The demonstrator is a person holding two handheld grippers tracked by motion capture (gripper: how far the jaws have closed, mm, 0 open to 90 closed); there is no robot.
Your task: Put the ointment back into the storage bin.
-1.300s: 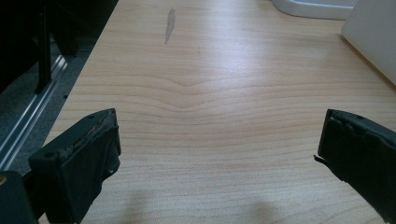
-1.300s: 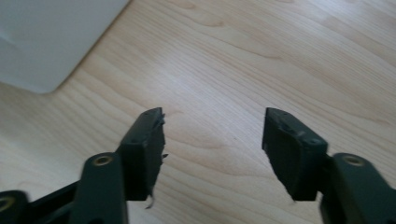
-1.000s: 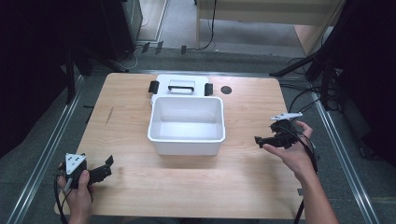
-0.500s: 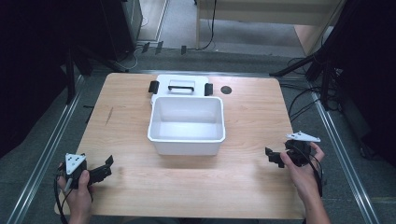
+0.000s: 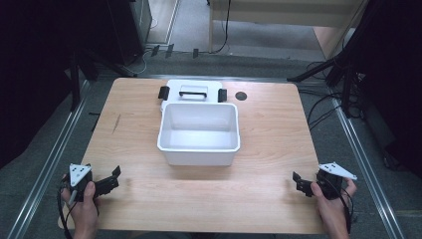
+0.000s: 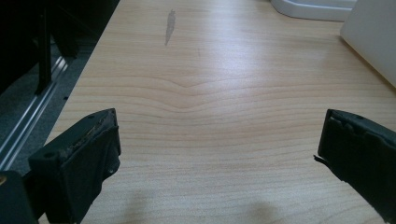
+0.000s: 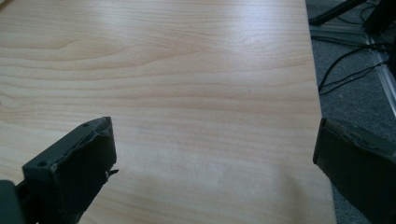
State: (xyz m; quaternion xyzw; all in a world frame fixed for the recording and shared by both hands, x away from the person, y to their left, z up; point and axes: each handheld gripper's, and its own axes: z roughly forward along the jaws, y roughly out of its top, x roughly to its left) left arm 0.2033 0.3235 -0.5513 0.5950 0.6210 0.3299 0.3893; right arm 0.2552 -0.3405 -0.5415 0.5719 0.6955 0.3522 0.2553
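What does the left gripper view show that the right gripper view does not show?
In the left gripper view: a grey streak on the wood, a side wall of the white tub at the right edge, and the white lid at the top. In the right gripper view: dark cables on the grey floor beyond the table edge. Both share the light wooden table between two open black jaws holding nothing.

The lid (image 5: pixel 191 93) lies partly hidden behind the tub (image 5: pixel 199 132). A dark round spot (image 5: pixel 241 96) on the bench (image 5: pixel 268 149) — too small to tell. In the left gripper view the tub — cut off at the right edge.
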